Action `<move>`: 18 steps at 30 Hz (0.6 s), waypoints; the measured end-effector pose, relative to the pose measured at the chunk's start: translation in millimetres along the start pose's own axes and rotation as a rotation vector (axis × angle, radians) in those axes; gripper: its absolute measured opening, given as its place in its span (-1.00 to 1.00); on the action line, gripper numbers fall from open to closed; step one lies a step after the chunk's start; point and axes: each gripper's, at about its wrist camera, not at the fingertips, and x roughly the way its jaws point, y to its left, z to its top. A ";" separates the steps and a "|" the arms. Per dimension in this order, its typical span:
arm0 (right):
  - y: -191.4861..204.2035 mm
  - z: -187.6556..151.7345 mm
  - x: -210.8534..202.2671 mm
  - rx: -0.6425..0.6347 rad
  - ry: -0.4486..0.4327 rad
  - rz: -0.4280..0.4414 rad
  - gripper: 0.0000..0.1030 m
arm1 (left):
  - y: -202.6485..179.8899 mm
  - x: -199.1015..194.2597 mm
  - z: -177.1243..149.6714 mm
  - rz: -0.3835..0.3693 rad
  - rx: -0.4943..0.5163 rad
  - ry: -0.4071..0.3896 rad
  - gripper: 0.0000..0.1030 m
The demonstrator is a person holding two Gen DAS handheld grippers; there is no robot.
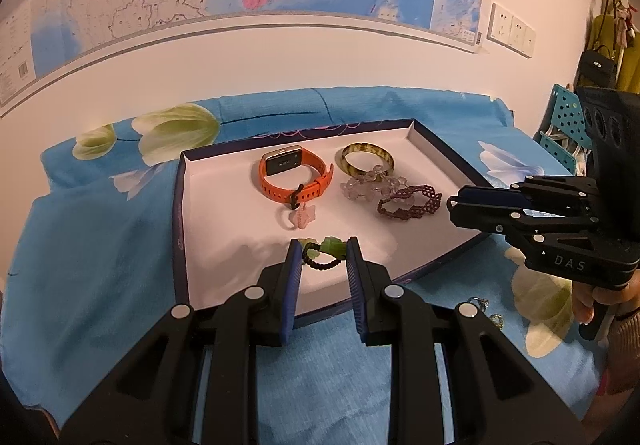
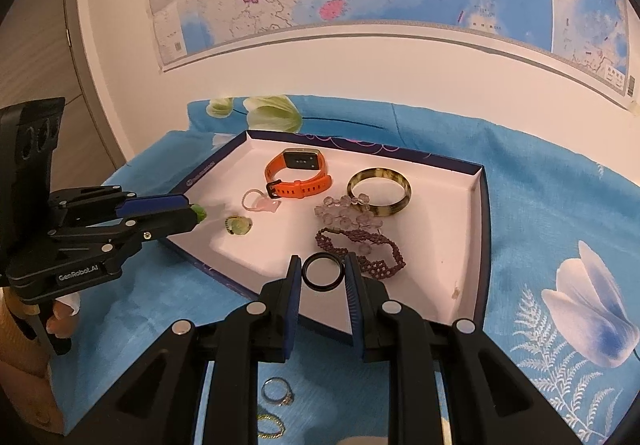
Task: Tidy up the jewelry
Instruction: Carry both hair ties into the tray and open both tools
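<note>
Over the near edge of the shallow white-lined box (image 1: 188, 213), both grippers are holding small pieces of jewelry. The left gripper (image 1: 323, 251) is clamping a black cord ring with a green stone (image 1: 326, 252) between its blue pads, just above the box floor at its near left part; in the right wrist view the green stone is peeking out at that gripper's tip (image 2: 199, 214). The right gripper (image 2: 322, 270) is pinching a plain black ring (image 2: 322, 271) upright between its pads, over the near middle of the box.

Inside the box, an orange watch (image 1: 294, 177) is lying toward the far side, with a mottled bangle (image 1: 369, 160) to its right. A clear bead bracelet (image 1: 370, 185) is touching the bangle's near side, and a dark maroon beaded bracelet (image 1: 410, 202) is lying just nearer and right of it. A pink ring (image 1: 301, 216) is sitting near the watch strap, and another green-stone ring (image 2: 239, 225) is resting left of it.

On the blue floral cloth (image 2: 540, 205) nearer than the box, a silver ring (image 2: 277, 392) and a gold-toned piece (image 2: 271, 426) are lying beneath the right gripper.
</note>
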 end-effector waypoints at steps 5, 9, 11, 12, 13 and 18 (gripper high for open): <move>-3.9 2.3 7.1 0.006 0.014 -0.012 -0.61 | 1.8 7.1 0.6 0.009 -0.004 0.011 -0.55; -6.0 2.5 13.0 0.011 0.030 -0.019 -0.61 | 4.0 14.6 0.8 0.021 -0.011 0.026 -0.55; -7.0 2.2 15.6 0.013 0.038 -0.019 -0.61 | 4.8 17.2 0.6 0.024 -0.016 0.033 -0.55; -7.3 2.5 16.7 0.012 0.040 -0.020 -0.61 | 5.2 18.7 0.4 0.026 -0.019 0.037 -0.55; -7.5 2.4 17.5 0.013 0.042 -0.021 -0.61 | 6.0 19.5 0.4 0.027 -0.019 0.038 -0.55; -8.1 2.6 20.0 0.016 0.051 -0.027 -0.61 | 7.4 23.8 0.3 0.033 -0.028 0.049 -0.55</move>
